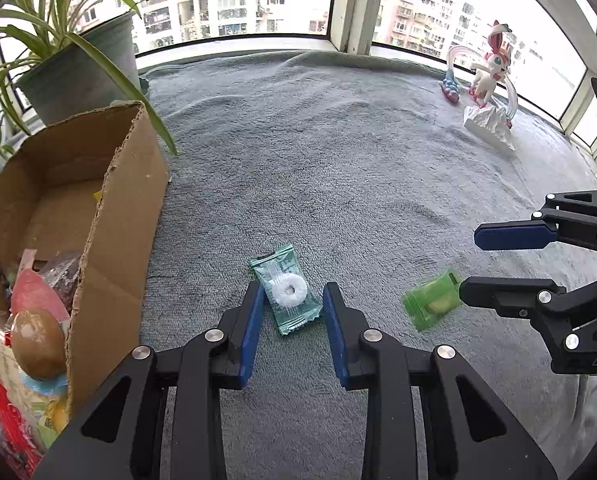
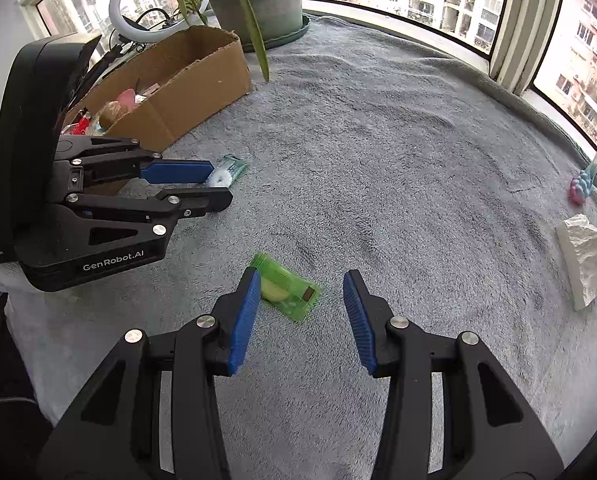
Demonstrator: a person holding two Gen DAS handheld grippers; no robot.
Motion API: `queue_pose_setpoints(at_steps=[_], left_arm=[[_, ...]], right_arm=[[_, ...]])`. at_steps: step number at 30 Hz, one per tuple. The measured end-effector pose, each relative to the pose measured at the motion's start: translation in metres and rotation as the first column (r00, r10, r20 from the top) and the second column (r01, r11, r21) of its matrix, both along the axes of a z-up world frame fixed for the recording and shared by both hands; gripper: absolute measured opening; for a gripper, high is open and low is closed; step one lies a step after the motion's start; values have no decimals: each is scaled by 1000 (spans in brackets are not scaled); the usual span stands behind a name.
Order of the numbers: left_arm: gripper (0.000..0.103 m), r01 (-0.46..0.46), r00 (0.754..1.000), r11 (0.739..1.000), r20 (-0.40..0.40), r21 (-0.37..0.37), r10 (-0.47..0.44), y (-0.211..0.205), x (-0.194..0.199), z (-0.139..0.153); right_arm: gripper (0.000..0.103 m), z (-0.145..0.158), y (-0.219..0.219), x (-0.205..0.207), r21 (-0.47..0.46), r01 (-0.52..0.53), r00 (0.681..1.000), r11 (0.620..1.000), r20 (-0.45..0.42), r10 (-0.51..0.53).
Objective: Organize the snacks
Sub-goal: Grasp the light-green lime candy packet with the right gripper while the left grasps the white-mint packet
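On grey blanket (image 1: pixel 338 168), left tool (image 1: pixel 294 300) straddling mint candy (image 1: pixel 286 294), box (image 1: pixel 98 208) beside

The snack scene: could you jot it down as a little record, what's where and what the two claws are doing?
surface: grey blanket
box: cardboard box at the left, already holding wrapped snacks
loose snacks: teal candy and green candy, both lying on the blanket
left gripper: open, fingers either side of the teal candy, not pressing it
right gripper: open, around the green candy, one finger touching its edge
other things: potted plant behind the box, figurine by the window
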State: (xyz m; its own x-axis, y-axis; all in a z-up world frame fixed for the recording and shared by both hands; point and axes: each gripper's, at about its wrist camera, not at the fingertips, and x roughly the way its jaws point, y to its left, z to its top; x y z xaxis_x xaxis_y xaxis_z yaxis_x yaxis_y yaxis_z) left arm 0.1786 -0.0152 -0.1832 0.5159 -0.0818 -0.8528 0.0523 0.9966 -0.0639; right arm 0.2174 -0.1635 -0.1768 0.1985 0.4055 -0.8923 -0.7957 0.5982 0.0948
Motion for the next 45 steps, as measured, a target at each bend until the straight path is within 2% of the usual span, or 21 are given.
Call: queue_pose_setpoints(at_steps=[5, 8, 11, 17, 19, 23, 24, 25, 26, 29, 30, 32, 33, 34, 40, 45], left_arm=[[23, 9, 1000, 1000, 3, -4, -9, 2, -2, 0], [22, 5, 1000, 1000, 0, -24, -5, 6, -3, 0], [22, 4, 1000, 999, -2, -32, -4, 6, -3, 0], [22, 17, 1000, 998, -12, -52, -17, 6, -6, 1], [22, 21, 1000, 998, -17, -60, -22, 6, -8, 1], [21, 28, 999, 996, -28, -84, -31, 4, -16, 1], [21, 32, 999, 996, -30, -87, -35, 4, -18, 1], [21, 35, 999, 996, -32, -86, -38, 3, -21, 1], [21, 37, 999, 995, -34, -88, -40, 3, -23, 1], [21, 34, 998, 994, -39, -100, -38, 3, -28, 2], [22, 33, 999, 994, -39, -102, -38, 3, -29, 2], [21, 29, 999, 994, -40, -109, -34, 4, -31, 2], [21, 29, 999, 993, -41, -112, -33, 5, -32, 1], [21, 27, 999, 993, -42, -116, -32, 5, -32, 1], [21, 23, 999, 989, -43, -147, -30, 8, -37, 3], [21, 36, 999, 985, -14, -166, -39, 7, -45, 15]], right_arm=[[45, -4, 17, -10, -70, -168, 985, 983, 12, 169], [45, -12, 23, -16, -136, -223, 973, 965, 24, 228], [45, -18, 26, -18, -155, -251, 966, 955, 15, 257], [40, -16, 27, -17, -159, -239, 970, 958, 10, 243], [34, -15, 27, -15, -155, -228, 973, 961, 0, 231], [30, -14, 27, -15, -169, -243, 970, 955, -7, 245], [33, -14, 29, -15, -184, -242, 969, 953, 5, 247], [44, -14, 31, -15, -200, -235, 969, 951, 26, 245], [47, -13, 32, -14, -201, -231, 969, 952, 41, 244], [47, -15, 37, -10, -179, -249, 968, 952, -2, 253], [46, -15, 39, -12, -179, -250, 967, 952, 8, 255], [37, -14, 40, -13, -180, -246, 968, 952, 2, 250], [27, -14, 41, -13, -185, -239, 970, 953, 6, 244], [24, -14, 40, -13, -186, -228, 972, 956, 4, 233], [23, -11, 30, -17, -168, -151, 988, 974, 7, 154], [23, -1, 28, -22, -129, -102, 994, 986, 14, 105]])
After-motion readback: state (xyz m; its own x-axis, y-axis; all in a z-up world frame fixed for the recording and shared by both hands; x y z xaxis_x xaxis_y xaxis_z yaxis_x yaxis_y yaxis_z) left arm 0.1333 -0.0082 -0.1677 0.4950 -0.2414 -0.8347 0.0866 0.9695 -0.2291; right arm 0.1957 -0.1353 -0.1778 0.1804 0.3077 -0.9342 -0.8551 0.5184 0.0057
